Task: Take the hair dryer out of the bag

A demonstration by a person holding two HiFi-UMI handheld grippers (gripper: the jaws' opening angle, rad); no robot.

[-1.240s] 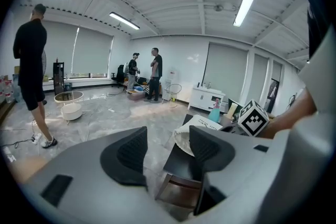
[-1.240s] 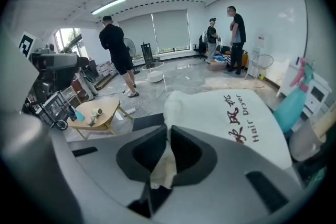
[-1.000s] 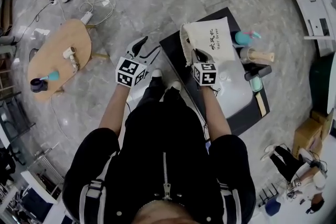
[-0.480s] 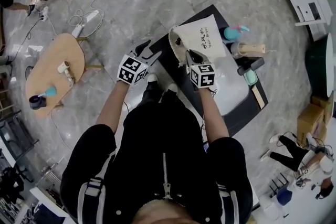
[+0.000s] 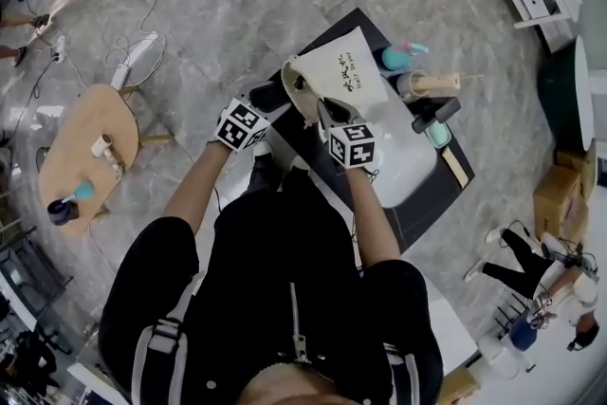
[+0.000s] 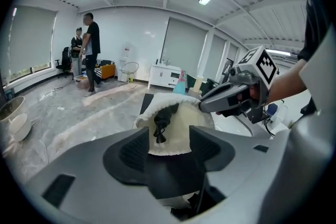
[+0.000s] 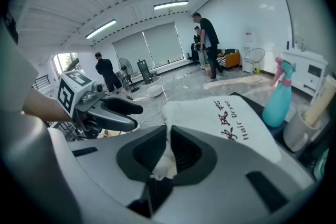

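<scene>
Currently held: right gripper [image 5: 322,109] is clamped on the near rim of the bag [image 5: 348,74], a fold of cloth pinched between its jaws.
Left gripper [image 5: 270,95]: jaws spread wide with nothing between the pads; in its own view it is lined up on the bag mouth, just short of it.
Bag place: centre of the head view, lying on the dark table [image 5: 413,223], mouth toward the centre-left, closed end toward the upper right.
Dryer place: the dryer [image 6: 163,120] is inside the bag; only a black part shows in the mouth, in the left gripper view. I cannot tell which part of it that is.
Long axis: most likely along the bag, from the mouth toward the upper right of the head view; the body is hidden by cloth.
Handling: probably stiff, smooth plastic with some weight, so it may slip from a light pinch; the bag is soft and will drag along unless the rim is kept pinned.
Hold: take the black part at the mouth, or the handle if it can be reached, across its narrow width.
</scene>
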